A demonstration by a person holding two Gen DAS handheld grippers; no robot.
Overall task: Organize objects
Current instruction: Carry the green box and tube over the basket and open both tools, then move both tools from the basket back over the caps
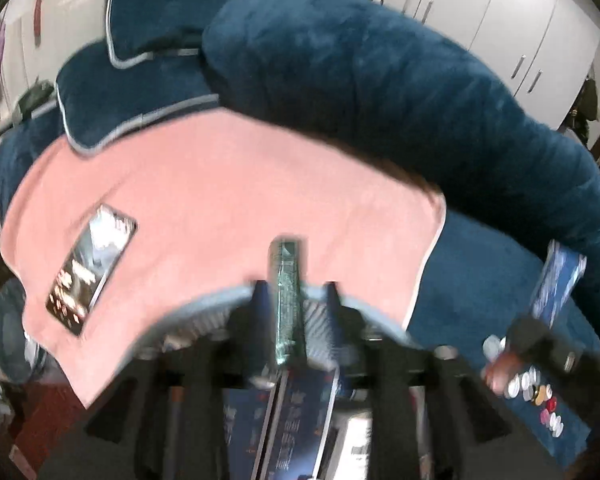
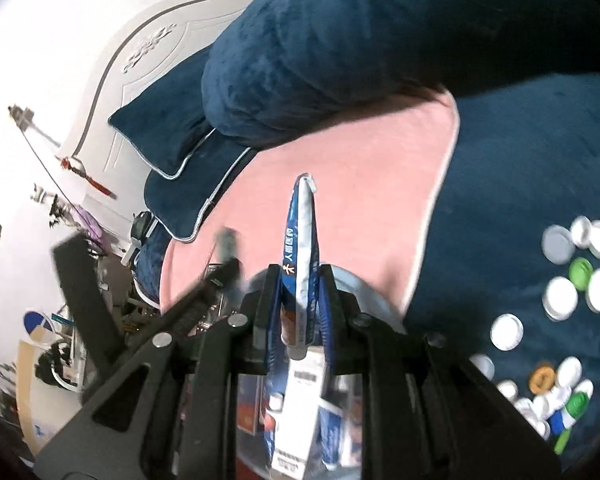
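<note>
Two hand-held grippers work over a bed covered in dark blue plush, with a pink towel spread across it. The left gripper is closed on a thin dark green packet, held edge-on above a round container that holds blue-printed packets. The right gripper is clamped on a flat blue and white packet, also edge-on, above the same container. A smartphone lies face up on the towel, well apart to the left. Loose bottle caps, mostly white with a few green, are scattered on the blue cover to the right. The step appears to be gathering packets into the container. Next, each packet likely needs lowering between those already inside before the grip opens.
</note>
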